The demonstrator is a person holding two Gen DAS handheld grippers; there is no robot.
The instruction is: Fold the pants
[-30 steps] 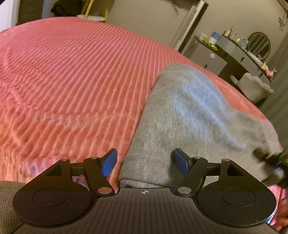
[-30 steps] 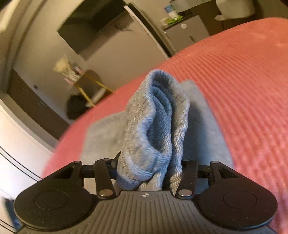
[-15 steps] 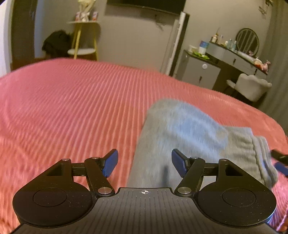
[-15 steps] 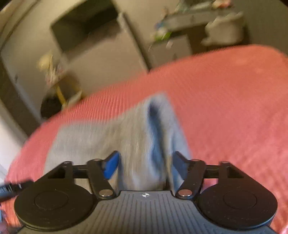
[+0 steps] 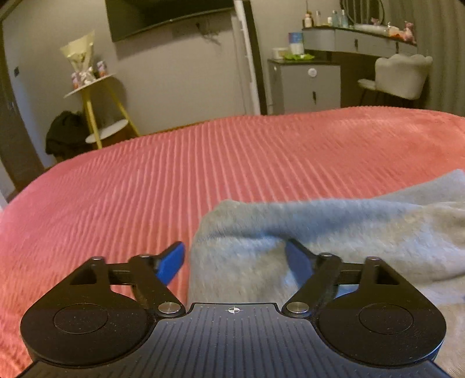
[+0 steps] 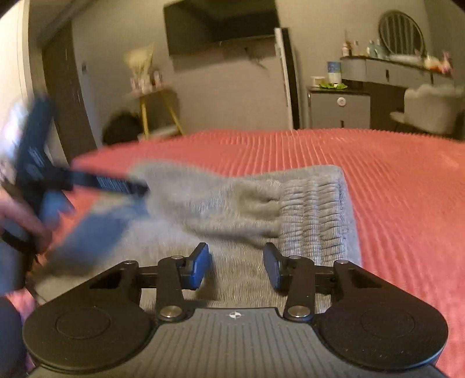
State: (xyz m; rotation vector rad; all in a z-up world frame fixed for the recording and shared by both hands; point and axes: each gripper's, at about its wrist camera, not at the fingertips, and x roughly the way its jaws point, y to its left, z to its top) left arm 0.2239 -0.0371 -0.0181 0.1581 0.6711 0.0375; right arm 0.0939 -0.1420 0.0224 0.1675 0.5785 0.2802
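Grey pants (image 5: 319,232) lie folded on the red ribbed bedspread (image 5: 174,174). My left gripper (image 5: 235,261) straddles their rounded left end. Its jaws are opening, with cloth lying loose between the blue pads and lapping the right pad (image 5: 299,263). In the right wrist view the pants (image 6: 232,209) lie flat, the ribbed waistband (image 6: 314,209) to the right. My right gripper (image 6: 236,267) hovers just over the cloth, its jaws closing with nothing pinched between them. The left gripper (image 6: 136,190) shows blurred at the left, with a hand (image 6: 17,215) on it.
Beyond the bed's far edge stand a yellow-legged side table (image 5: 96,110), a dark bundle (image 5: 64,136) on the floor, a grey cabinet (image 5: 305,87), a white chair (image 5: 401,75) and a vanity. A dark screen (image 5: 162,14) hangs on the wall. Bare bedspread (image 6: 407,189) stretches right of the pants.
The right gripper let go of the bunched waistband, which now lies flat on the bed. Both views rolled level. The left gripper slid to the folded left end of the pants.
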